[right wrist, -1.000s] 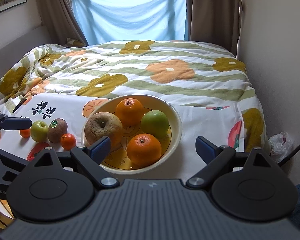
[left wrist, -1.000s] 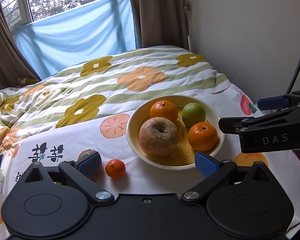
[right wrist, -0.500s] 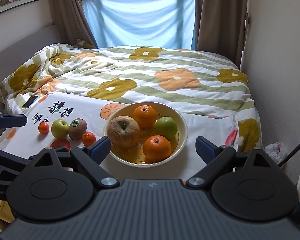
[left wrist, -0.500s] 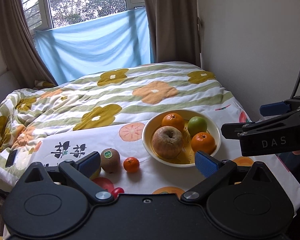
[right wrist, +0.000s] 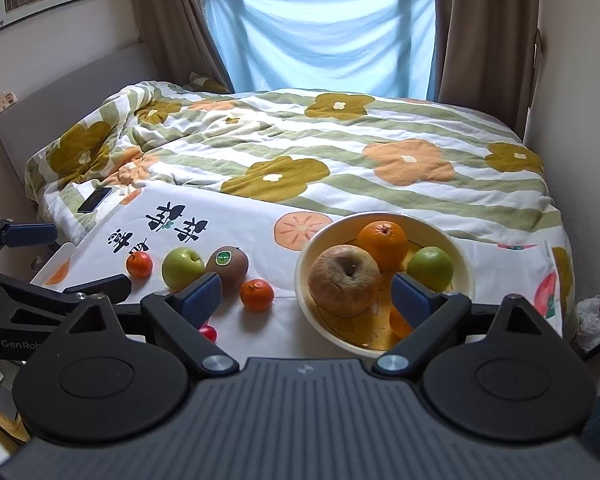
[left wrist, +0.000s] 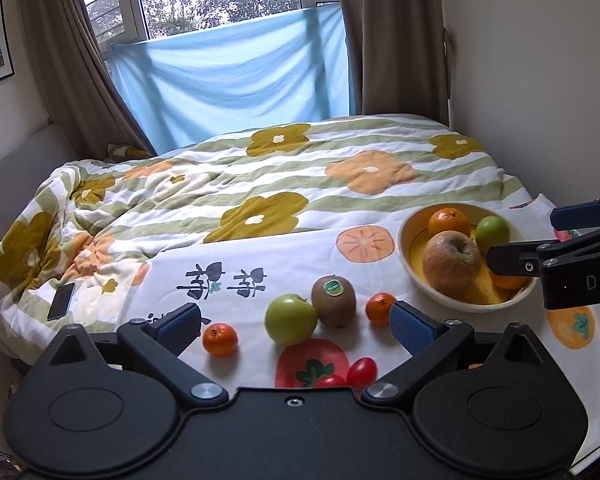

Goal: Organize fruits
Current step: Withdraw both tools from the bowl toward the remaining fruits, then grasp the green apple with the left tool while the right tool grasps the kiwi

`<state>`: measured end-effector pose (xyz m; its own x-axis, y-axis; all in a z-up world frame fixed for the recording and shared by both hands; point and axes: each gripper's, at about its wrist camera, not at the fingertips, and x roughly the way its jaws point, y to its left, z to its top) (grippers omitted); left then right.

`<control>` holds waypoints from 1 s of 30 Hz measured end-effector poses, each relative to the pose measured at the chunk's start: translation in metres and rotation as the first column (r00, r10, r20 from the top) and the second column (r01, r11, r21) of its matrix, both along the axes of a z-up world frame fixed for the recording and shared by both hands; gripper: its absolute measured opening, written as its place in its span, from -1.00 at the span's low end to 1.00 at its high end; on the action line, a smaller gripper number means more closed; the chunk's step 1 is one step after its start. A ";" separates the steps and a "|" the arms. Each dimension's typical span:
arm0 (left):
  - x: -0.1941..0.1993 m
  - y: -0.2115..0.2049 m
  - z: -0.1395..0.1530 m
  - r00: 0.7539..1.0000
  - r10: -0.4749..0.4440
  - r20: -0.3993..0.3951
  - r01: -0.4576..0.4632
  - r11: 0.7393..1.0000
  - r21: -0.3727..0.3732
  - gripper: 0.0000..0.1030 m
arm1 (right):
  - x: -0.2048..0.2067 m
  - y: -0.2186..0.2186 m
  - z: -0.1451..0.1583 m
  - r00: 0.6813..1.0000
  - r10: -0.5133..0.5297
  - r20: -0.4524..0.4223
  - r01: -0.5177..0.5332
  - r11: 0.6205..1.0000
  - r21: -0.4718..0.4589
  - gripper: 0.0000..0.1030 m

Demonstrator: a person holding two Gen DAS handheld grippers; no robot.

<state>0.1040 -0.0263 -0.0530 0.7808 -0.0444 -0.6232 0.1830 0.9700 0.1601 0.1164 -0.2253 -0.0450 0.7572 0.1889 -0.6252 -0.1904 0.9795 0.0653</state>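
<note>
A yellow bowl [left wrist: 406,240] [right wrist: 460,264] holds a wrinkled brown apple [left wrist: 451,262] [right wrist: 343,280], two oranges [right wrist: 382,239] and a small green apple [right wrist: 431,268]. Left of it on the printed cloth lie a green apple [left wrist: 291,319] [right wrist: 182,267], a kiwi [left wrist: 333,301] [right wrist: 228,264], two small tangerines [left wrist: 220,339] [left wrist: 380,308] and a cherry tomato [left wrist: 362,372]. My left gripper [left wrist: 294,324] is open, above the loose fruit. My right gripper [right wrist: 306,292] is open, near the bowl's front.
The fruit sits on a white printed cloth [left wrist: 228,264] over a flowered quilt [right wrist: 340,152]. A dark phone [left wrist: 61,301] lies on the quilt at left. A wall is close on the right, a window with a blue sheet behind.
Both grippers have pulled back and up from the bowl. The left view has swung left, so the loose fruit now lies between its fingers. Both stay open.
</note>
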 end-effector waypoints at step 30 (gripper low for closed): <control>0.118 0.033 -0.101 0.859 -0.446 -0.252 0.470 0.882 0.041 0.53 | 0.088 0.098 -0.074 0.986 -0.086 -0.144 0.077 0.994 -0.072 1.00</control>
